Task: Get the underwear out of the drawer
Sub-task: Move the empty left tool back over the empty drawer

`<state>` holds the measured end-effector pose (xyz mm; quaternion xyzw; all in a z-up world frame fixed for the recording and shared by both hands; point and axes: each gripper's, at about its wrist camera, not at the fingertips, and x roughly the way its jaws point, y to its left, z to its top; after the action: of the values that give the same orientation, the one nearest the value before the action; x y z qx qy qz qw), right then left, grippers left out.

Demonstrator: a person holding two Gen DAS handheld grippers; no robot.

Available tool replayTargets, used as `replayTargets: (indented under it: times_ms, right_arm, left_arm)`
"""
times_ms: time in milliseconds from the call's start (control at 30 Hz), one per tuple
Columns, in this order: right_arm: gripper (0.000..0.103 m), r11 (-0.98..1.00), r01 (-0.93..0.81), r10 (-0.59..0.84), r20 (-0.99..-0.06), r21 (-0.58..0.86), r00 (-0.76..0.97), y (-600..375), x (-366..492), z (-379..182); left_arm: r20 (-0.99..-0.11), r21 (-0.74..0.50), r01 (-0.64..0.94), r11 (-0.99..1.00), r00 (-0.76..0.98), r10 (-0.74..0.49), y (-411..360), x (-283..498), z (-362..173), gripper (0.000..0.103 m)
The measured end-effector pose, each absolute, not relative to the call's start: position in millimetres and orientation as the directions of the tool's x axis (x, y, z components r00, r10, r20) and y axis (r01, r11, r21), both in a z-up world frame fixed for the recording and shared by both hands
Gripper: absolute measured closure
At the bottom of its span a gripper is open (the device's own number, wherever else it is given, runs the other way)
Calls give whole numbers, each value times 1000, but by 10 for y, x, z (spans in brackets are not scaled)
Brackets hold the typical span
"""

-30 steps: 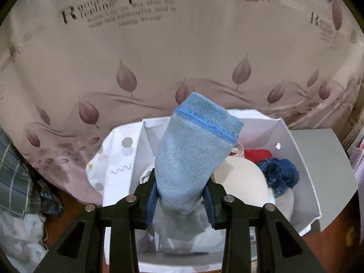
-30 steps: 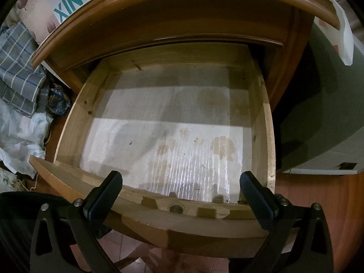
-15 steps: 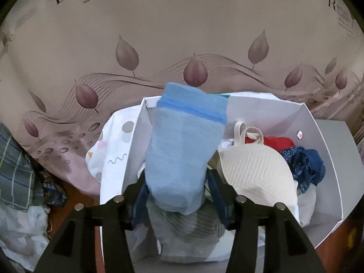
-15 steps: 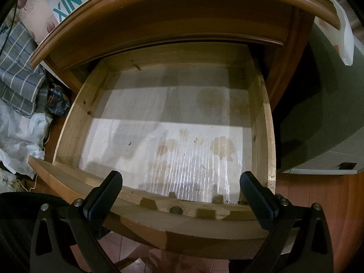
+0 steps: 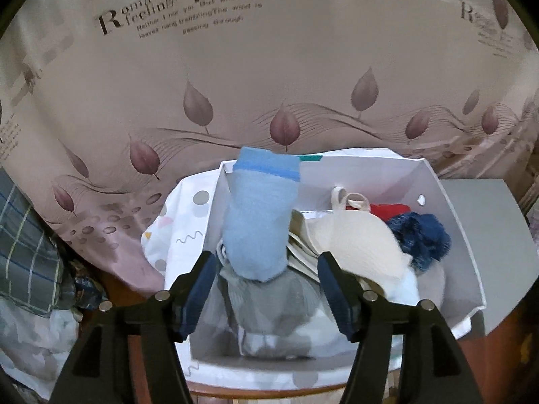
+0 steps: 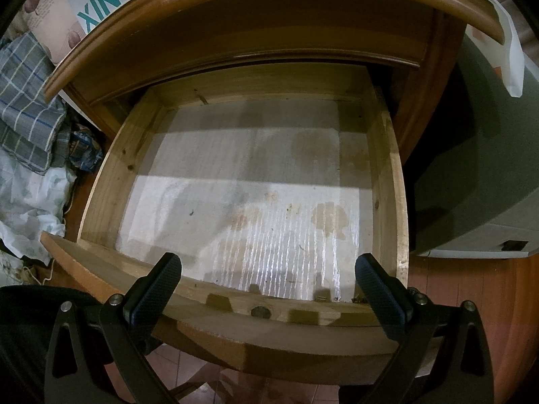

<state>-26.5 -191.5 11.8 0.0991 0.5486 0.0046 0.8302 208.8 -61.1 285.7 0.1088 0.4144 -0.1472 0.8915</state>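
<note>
In the left wrist view a light blue folded garment (image 5: pixel 261 222) with a darker blue band stands in a white bin (image 5: pixel 454 229), on a grey garment (image 5: pixel 273 299). My left gripper (image 5: pixel 266 262) hangs over the bin's near side, its jaws opening; the pads stand apart from the blue garment on both sides. A cream bra (image 5: pixel 357 245), a red item (image 5: pixel 390 208) and a dark blue fuzzy item (image 5: pixel 421 235) lie to the right in the bin. In the right wrist view my right gripper (image 6: pixel 269 281) stands open over the front of the pulled-out wooden drawer (image 6: pixel 111 175), whose stained liner (image 6: pixel 249 202) is bare.
A beige leaf-print cloth (image 5: pixel 235 84) rises behind the bin. Plaid and white fabrics (image 5: pixel 23 252) are piled at the left. A grey box (image 6: pixel 488 181) stands right of the drawer, on a red-brown floor (image 6: pixel 512 320). The cabinet's curved wooden top (image 6: pixel 235 10) overhangs the drawer.
The left gripper's jaws spread away from the light blue garment, which now rests in the bin. The left view drew back slightly. The right gripper and drawer stayed the same.
</note>
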Motion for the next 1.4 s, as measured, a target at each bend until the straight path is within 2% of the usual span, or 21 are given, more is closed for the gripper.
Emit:
replayTargets:
  times_ms: [333, 533, 800, 1067, 1400]
  right_arm:
    - [1, 980, 101, 116, -910, 169, 399, -1909, -263, 117]
    - [1, 981, 101, 115, -909, 169, 400, -1905, -264, 116]
    - [1, 981, 109, 109, -916, 163, 387, -1900, -246, 103]
    - [1, 984, 79, 112, -907, 157, 406, -1839, -331, 200]
    - [1, 985, 87, 91, -877, 149, 471, -1821, -580, 435]
  left_arm:
    - [-737, 52, 362, 931, 643, -210, -416, 1525, 3166, 38]
    - [-716, 67, 333, 941, 673, -187, -216, 1058, 3098, 36]
    - [-760, 92, 292, 952, 638, -123, -19, 377, 2272, 36]
    - [-827, 86, 144, 986, 563, -10, 246, 43, 1296, 36]
    - [-809, 163, 138, 977, 586, 53, 202, -295, 862, 36]
